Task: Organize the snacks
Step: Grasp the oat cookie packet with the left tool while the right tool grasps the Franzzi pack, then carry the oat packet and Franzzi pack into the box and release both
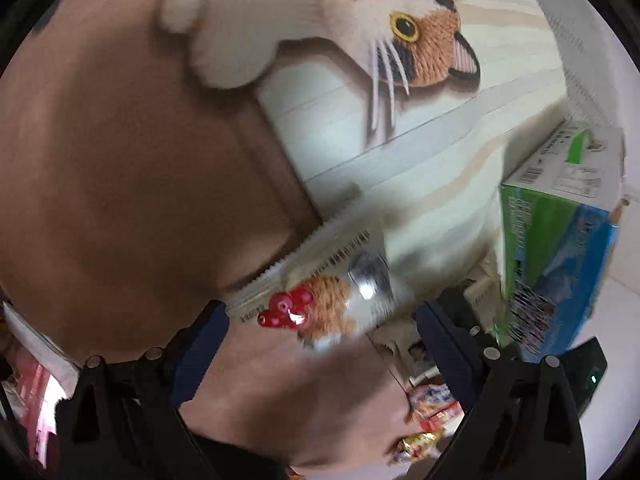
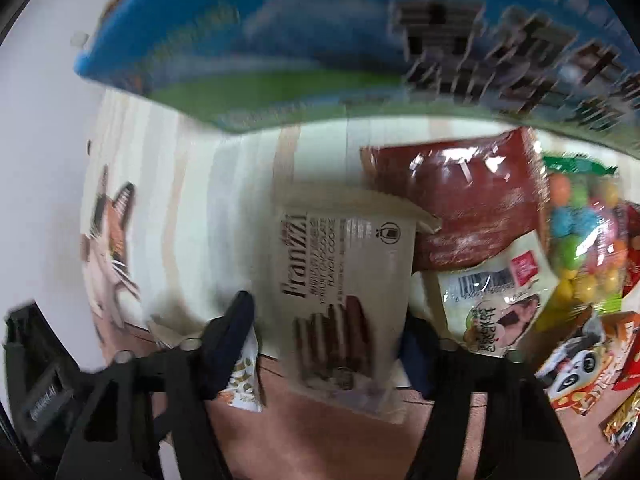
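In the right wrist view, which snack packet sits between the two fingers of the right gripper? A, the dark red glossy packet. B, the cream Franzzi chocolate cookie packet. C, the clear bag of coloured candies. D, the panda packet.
B: the cream Franzzi chocolate cookie packet lies between the fingers of the right gripper, while the other snacks sit off to its right.

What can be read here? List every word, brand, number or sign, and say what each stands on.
"Franzzi": brand on the cream cookie packet between the right gripper fingers.
"CHOCOLATE FLAVOR COOKIE": smaller print on the same packet; the words before it are too blurred.
Large dark characters on the blue and green carton: blurred, unreadable.
Barcode digits and characters on the pale green pouch: too small.
Barcode on the silver cherry-picture packet: unreadable.
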Motion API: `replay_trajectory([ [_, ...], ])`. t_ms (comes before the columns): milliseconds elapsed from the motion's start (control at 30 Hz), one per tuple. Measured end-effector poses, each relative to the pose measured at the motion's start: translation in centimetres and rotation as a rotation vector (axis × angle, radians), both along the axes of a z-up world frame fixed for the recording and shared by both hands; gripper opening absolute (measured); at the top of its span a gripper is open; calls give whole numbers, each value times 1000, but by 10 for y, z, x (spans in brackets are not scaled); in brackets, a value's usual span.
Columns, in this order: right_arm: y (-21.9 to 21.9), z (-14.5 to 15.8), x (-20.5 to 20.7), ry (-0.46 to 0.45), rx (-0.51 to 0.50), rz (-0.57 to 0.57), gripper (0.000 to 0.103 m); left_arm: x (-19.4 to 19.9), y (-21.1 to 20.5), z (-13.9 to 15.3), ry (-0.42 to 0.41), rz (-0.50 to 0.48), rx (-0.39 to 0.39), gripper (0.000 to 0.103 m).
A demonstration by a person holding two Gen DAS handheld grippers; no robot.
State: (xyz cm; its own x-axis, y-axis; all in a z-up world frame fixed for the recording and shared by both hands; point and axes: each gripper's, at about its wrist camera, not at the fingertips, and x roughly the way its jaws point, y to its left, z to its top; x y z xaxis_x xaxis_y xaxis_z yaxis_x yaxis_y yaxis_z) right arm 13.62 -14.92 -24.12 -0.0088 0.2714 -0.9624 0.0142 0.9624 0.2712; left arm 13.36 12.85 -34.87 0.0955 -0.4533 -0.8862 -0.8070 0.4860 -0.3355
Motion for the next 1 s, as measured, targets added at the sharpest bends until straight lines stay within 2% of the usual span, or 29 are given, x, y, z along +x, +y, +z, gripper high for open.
replay_trajectory([
  [67,-1,-2,-5,-11,0,16,59,6,-5,-5,-6,-22,-6,77],
  [167,-6,-3,-18,4,-8,80,58,13,-12,-8,-8,-89,22,77],
  [267,-13,-4,-36,26,-29,164,58,28,-28,-4,-23,-282,84,77],
  [300,-14,-5,-42,33,-37,186,58,33,-38,-2,-28,-387,118,77],
  [433,-18,-9,-68,64,-61,259,58,45,-74,9,-56,-670,301,77],
  [500,-22,-10,-76,62,-52,238,58,49,-93,10,-59,-772,384,77],
  [567,-31,-10,-79,69,-21,186,62,52,-102,6,-37,-790,406,78],
  [633,-39,-10,-81,74,7,128,69,53,-104,0,-15,-752,390,82],
  [733,-49,-14,-82,70,27,49,69,52,-103,-6,-6,-690,400,83],
  [800,-48,-16,-84,48,5,47,67,47,-105,-3,-25,-669,433,83],
  [833,-46,-16,-87,29,-14,62,64,38,-111,-3,-37,-677,443,83],
  [900,-41,-15,-95,8,-31,86,63,31,-117,-1,-51,-739,458,76],
  [967,-39,-15,-106,16,-34,94,62,15,-142,5,-56,-789,459,66],
  [1000,-42,-14,-112,22,-29,91,62,8,-144,6,-54,-816,450,66],
])
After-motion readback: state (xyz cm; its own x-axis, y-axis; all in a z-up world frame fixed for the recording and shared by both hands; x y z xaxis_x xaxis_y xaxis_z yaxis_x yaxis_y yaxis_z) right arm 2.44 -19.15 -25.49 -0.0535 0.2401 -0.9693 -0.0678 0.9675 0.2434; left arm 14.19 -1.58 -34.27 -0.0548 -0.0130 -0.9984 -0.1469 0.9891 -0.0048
